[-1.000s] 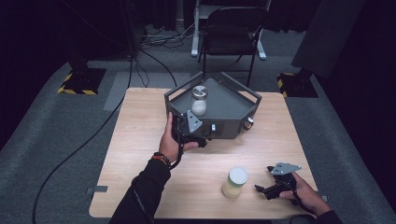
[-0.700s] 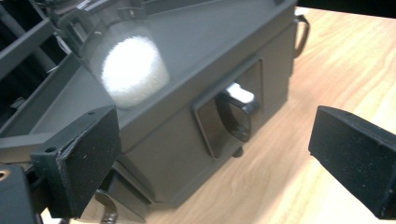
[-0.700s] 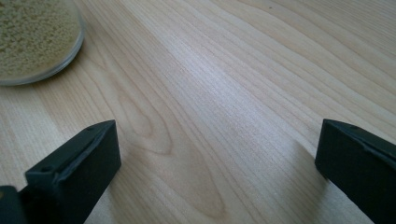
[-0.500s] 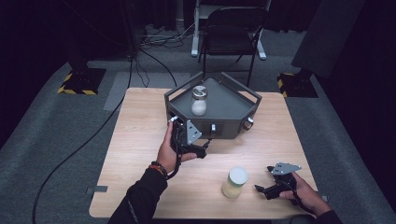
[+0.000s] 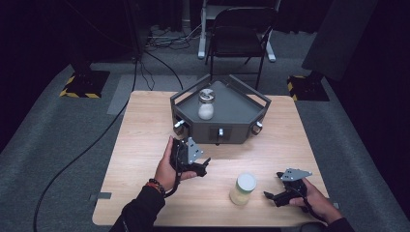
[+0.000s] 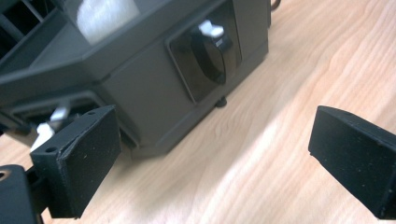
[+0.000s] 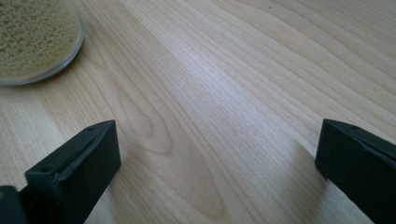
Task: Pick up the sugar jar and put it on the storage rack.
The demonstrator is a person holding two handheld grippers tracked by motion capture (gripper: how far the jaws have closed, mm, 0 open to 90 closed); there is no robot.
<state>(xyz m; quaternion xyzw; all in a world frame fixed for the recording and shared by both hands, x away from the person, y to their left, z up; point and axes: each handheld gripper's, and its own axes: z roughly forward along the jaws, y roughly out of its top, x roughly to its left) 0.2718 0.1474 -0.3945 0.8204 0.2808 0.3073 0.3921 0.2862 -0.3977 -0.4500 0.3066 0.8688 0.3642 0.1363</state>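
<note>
High view is showing two hands coming in over the near edge of the wooden desk (image 5: pixel 145 125). Nearest, by the near right corner, the right gripper (image 5: pixel 279 195) is lying low over the wood with its jaws spread wide and nothing between them. Just to its left, a jar of yellow grains (image 5: pixel 242 189) with a pale lid is standing upright; in the right gripper view its glass base (image 7: pixel 32 39) is sitting apart from the jaws. Farther in, left of centre, the left gripper (image 5: pixel 196 166) is hanging with its jaws also parted and empty, pointing toward the dark grey tray box (image 5: pixel 241 104) at the far edge. A black knob (image 6: pixel 212 51) is showing on the box's near face. On the tray, a jar of white powder (image 5: pixel 206 104) is standing upright.
</note>
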